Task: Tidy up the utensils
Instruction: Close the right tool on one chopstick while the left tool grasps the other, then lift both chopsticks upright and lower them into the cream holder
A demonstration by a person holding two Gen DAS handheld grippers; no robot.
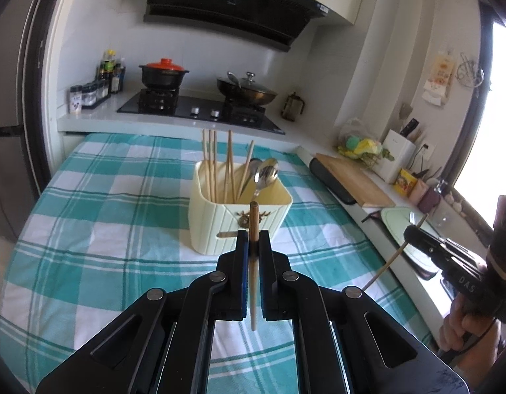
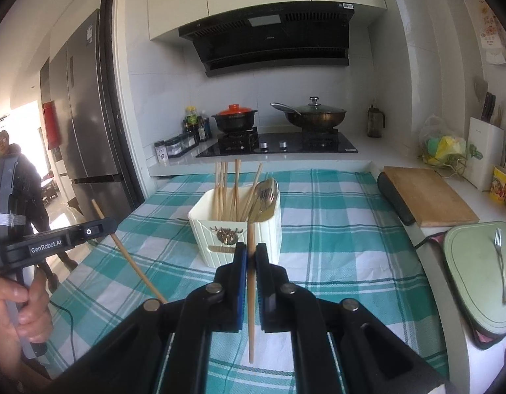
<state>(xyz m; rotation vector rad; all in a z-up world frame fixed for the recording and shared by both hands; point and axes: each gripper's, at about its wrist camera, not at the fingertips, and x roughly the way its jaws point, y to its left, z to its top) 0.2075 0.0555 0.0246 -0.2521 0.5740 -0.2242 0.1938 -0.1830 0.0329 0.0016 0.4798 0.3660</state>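
Observation:
A cream ribbed utensil holder [image 1: 220, 226] [image 2: 269, 236] stands on the teal checked cloth, holding several wooden chopsticks [image 1: 213, 167] [image 2: 224, 190] and metal spoons [image 1: 266, 172] [image 2: 267, 193]. My left gripper [image 1: 253, 239] is shut on a wooden chopstick [image 1: 253, 262], held upright just in front of the holder; it also shows in the right wrist view [image 2: 98, 226] with that chopstick [image 2: 131, 262]. My right gripper [image 2: 250, 252] is shut on another chopstick [image 2: 251, 295], near the holder's front; in the left wrist view it shows at the right [image 1: 413, 233] with that chopstick [image 1: 389, 262].
A metal fork [image 2: 500, 262] lies on a pale green tray [image 2: 466, 262] at the right. A wooden cutting board [image 2: 427, 197] lies beyond it. A stove with a red-lidded pot [image 2: 234, 120] and a wok [image 2: 315, 115] stands behind. A person [image 2: 13, 184] stands at the far left.

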